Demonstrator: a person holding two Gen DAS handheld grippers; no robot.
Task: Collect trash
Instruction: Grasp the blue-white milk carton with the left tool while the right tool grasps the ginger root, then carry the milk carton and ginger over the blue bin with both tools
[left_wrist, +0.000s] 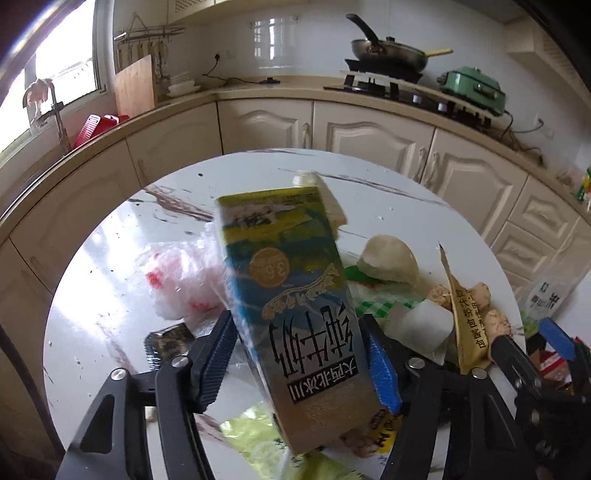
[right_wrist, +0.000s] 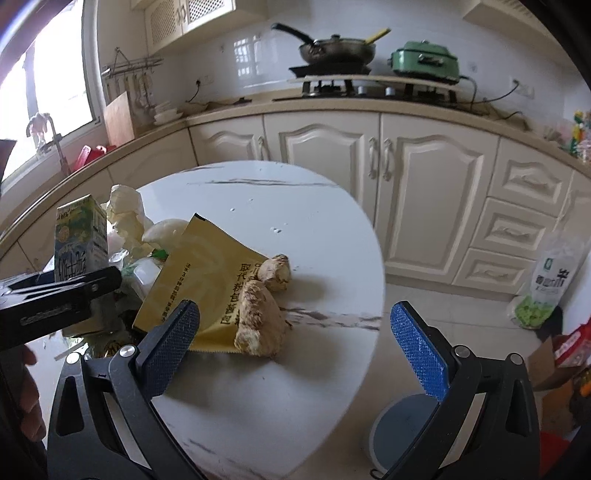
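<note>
My left gripper (left_wrist: 301, 363) had closed on the milk carton (left_wrist: 295, 295), its pads pressing both side panels near the base, the carton lifted and tilted over the table (left_wrist: 92, 295). It looked like light, crushable cardboard, probably empty; I could not see inside. My right gripper (right_wrist: 295, 343) was wide open and empty, with a yellow sachet (right_wrist: 199, 280) and ginger (right_wrist: 258, 317) just ahead of its fingers.
</note>
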